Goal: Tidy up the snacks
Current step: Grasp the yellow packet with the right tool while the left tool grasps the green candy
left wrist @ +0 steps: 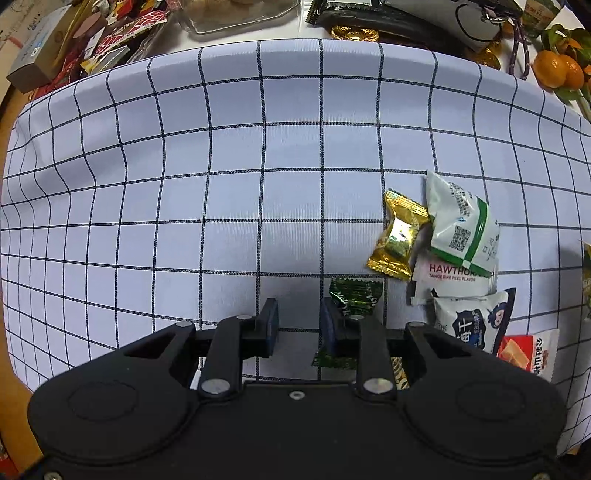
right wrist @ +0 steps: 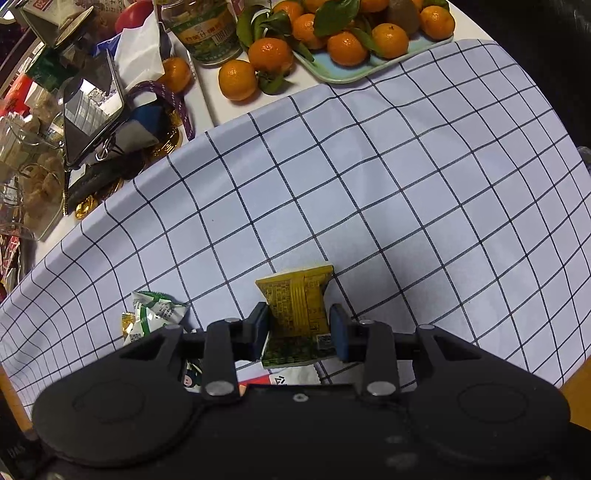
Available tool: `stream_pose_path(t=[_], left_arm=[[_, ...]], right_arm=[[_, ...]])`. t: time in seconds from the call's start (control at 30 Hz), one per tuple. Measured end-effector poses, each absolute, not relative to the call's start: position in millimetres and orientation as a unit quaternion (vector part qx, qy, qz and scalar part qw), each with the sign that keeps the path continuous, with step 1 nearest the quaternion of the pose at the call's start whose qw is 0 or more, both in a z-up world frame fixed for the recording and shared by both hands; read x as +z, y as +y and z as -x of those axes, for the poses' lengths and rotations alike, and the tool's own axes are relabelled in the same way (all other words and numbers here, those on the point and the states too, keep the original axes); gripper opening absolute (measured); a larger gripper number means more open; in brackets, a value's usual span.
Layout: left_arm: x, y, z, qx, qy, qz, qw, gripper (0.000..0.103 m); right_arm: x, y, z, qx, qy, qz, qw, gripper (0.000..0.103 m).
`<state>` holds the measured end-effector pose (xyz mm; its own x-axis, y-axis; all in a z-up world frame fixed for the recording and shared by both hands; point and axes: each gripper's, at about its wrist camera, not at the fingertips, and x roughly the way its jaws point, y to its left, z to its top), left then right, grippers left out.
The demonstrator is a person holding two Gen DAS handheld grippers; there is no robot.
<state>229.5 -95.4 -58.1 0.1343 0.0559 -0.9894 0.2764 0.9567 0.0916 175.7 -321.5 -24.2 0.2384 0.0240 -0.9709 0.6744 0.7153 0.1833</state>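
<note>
A pale blue checked cloth [left wrist: 258, 147] covers the table, and much clutter lies beyond its far edge: boxes, a clear container, gold foil coins [left wrist: 354, 34], a phone [right wrist: 90, 110], a green-labelled jar [right wrist: 207, 31] and a tray of mandarins [right wrist: 354, 72].

The left gripper [left wrist: 298, 323] points down at the cloth with its jaws spread and only bare cloth between them. A dark green candy [left wrist: 354, 295] lies just beside and partly under its right finger. Near it is a heap of snacks: a gold candy [left wrist: 397, 236], a white and green packet [left wrist: 461, 225] with a QR code, and a white packet [left wrist: 452, 278] that reads "HAWTHORN" and "TANGERINE PEEL FLAVOR".

The right gripper [right wrist: 298, 330] pinches a yellow packet [right wrist: 297, 306] between its 2 pads, above the cloth. The small print on it cannot be read.
</note>
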Motion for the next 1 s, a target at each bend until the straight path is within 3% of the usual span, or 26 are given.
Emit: stream_pose_path(t=[0.33, 1.0], left_arm=[[-35.0, -56.0, -220.9, -0.109, 0.644, -0.03, 0.757, 0.037], [-53.2, -102.8, -232.2, -0.123, 0.661, -0.081, 0.736, 0.036]], right_arm=[[-20.4, -316.0, -176.8, -0.213, 0.568, -0.308, 0.733, 0.036], [-2.9, -303.1, -171.7, -0.193, 0.536, -0.287, 0.771, 0.036]])
